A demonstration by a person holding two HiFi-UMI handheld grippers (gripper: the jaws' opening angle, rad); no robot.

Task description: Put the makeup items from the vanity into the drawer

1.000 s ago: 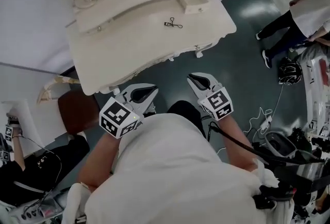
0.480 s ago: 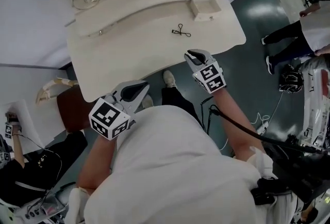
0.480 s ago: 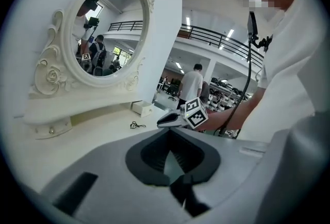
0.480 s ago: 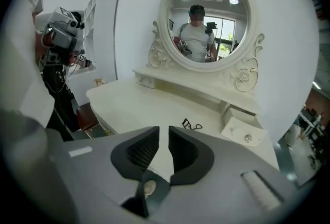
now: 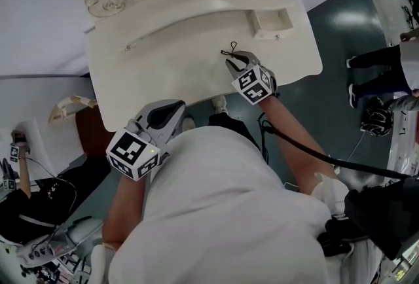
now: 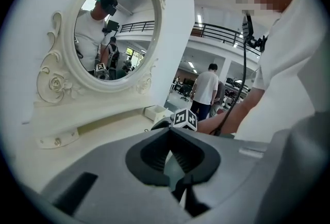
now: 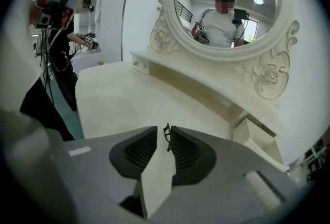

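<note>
A black eyelash curler (image 5: 230,51) lies on the cream vanity top (image 5: 163,76), left of a small open drawer (image 5: 272,22). My right gripper (image 5: 231,61) reaches over the front edge and its tips are at the curler. In the right gripper view the jaws stand slightly apart, with the curler (image 7: 166,136) showing in the narrow gap at the tips of the right gripper (image 7: 164,132). My left gripper (image 5: 175,107) hangs off the vanity's front edge by my body; in its own view the left gripper (image 6: 169,132) has its tips touching with nothing between them.
An oval mirror (image 7: 227,1) with carved roses rises behind the top. The small drawer (image 7: 255,136) sits to the right of my right gripper. A brown chair (image 5: 91,139) stands at the lower left. People stand on the dark floor at the right (image 5: 386,60) and a person sits at the lower left (image 5: 26,201).
My right gripper moved forward from below the vanity's edge onto the top and reached the eyelash curler. The left gripper stayed near the front edge.
</note>
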